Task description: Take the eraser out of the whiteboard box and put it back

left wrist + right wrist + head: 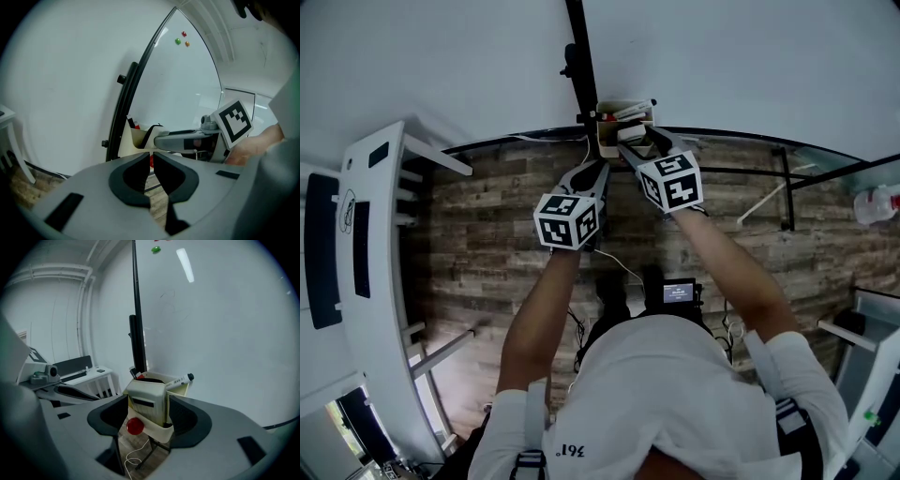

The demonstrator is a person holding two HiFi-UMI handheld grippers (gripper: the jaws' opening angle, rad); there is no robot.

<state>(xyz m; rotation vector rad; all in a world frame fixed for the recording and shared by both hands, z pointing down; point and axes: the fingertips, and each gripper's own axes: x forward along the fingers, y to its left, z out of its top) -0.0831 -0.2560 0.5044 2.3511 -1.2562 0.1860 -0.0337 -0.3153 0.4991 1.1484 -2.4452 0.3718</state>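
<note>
Mid-frame, we see the pale, upright block eraser point(145, 401) in its cream plastic whiteboard box point(180, 389), standing between the right gripper's point(149, 414) wide-spread jaws, which grip nothing; the left gripper point(151, 161) is closed and empty.

eraser point(146, 401) in box point(184, 389) | between right tongs point(148, 412) | marker point(181, 379) behind eraser
</note>
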